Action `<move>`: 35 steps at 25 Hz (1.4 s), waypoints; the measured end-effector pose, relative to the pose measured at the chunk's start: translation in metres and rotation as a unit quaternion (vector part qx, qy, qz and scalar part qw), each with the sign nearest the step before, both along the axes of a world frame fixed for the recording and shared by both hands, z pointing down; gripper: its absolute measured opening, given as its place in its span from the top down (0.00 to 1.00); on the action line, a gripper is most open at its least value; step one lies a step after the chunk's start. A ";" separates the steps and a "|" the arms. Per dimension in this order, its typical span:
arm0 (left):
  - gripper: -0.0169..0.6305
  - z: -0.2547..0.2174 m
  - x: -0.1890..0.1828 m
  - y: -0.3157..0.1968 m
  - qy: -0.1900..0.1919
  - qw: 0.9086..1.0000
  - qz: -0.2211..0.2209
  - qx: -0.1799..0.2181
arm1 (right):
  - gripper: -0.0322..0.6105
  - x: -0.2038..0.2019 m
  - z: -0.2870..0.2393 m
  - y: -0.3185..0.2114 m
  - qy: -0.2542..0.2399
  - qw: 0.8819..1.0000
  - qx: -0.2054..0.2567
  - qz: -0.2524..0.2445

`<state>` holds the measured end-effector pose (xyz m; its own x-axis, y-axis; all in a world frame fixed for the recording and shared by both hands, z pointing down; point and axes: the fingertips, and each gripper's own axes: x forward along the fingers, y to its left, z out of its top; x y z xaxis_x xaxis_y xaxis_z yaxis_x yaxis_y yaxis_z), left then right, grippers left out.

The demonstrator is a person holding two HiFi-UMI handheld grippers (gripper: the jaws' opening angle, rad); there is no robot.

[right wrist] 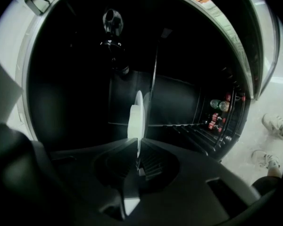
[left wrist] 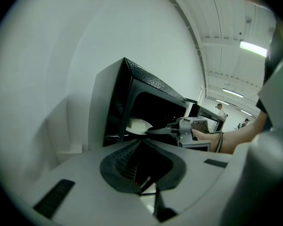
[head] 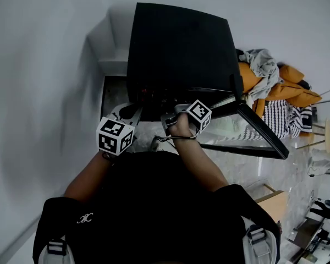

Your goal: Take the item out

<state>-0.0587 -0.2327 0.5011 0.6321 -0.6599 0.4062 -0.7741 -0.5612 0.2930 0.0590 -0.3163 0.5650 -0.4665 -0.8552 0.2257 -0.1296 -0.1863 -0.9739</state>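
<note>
A black microwave (head: 179,48) stands against the white wall with its door (head: 247,131) swung open to the right. Inside it is a white plate (left wrist: 138,125), which shows edge-on (right wrist: 135,119) in the right gripper view. My right gripper (right wrist: 137,142) reaches into the cavity and is shut on the plate's near rim; its marker cube (head: 198,116) is at the oven mouth. My left gripper (left wrist: 139,142) stays outside, left of the opening, with its jaws together and nothing between them. Its cube (head: 115,136) is lower left of the oven.
A heap of orange, grey and striped cloth (head: 280,92) lies right of the microwave. The open door juts out on the right. The white wall (head: 38,92) closes off the left side. A person's shoes (right wrist: 273,126) are on the floor.
</note>
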 end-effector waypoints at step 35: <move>0.96 0.003 -0.005 -0.006 0.000 1.000 0.006 -0.008 | 0.91 -0.008 -0.002 0.003 -0.011 0.999 -0.009 -0.031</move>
